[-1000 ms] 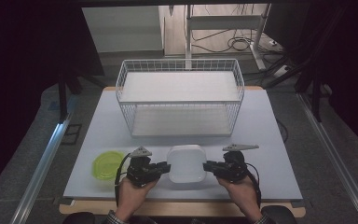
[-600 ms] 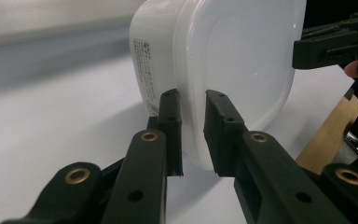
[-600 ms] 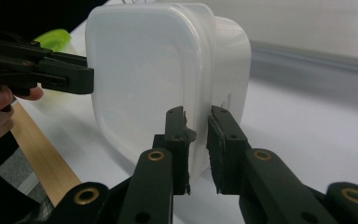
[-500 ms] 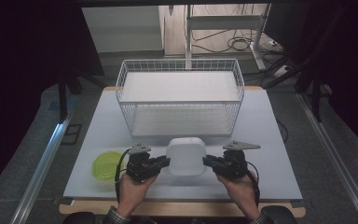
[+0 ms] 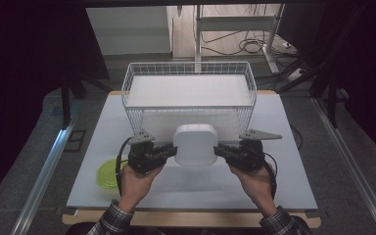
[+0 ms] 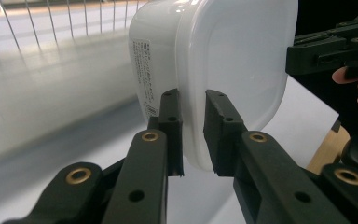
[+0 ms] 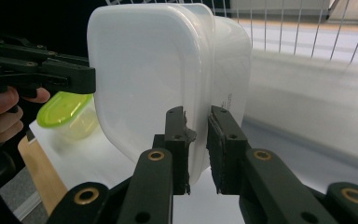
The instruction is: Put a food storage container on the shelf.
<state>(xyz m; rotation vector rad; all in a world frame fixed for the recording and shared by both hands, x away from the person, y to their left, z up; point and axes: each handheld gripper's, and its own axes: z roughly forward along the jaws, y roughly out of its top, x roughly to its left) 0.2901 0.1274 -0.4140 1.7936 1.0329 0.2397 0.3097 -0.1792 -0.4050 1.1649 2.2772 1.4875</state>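
White lidded plastic box point(image 5: 196, 145) held above the table point(image 5: 293, 147) just in front of the wire basket point(image 5: 190, 90), left gripper point(image 5: 172, 151) pinching its left rim, right gripper point(image 5: 219, 151) pinching its right rim, green-lidded tub point(image 5: 106, 172) beside the left hand point(image 5: 134, 183).

White table point(image 5: 293, 186) on grey floor point(image 5: 34, 147); dark surroundings; metal rack point(image 5: 198, 29) behind.

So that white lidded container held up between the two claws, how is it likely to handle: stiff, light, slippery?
The white container probably stays fairly stiff: its walls show no buckling where the left claw and right claw pinch its lid rim. Likely light, since thin rim grips carry it. Its smooth glossy plastic could slip or tilt if one side loosens.
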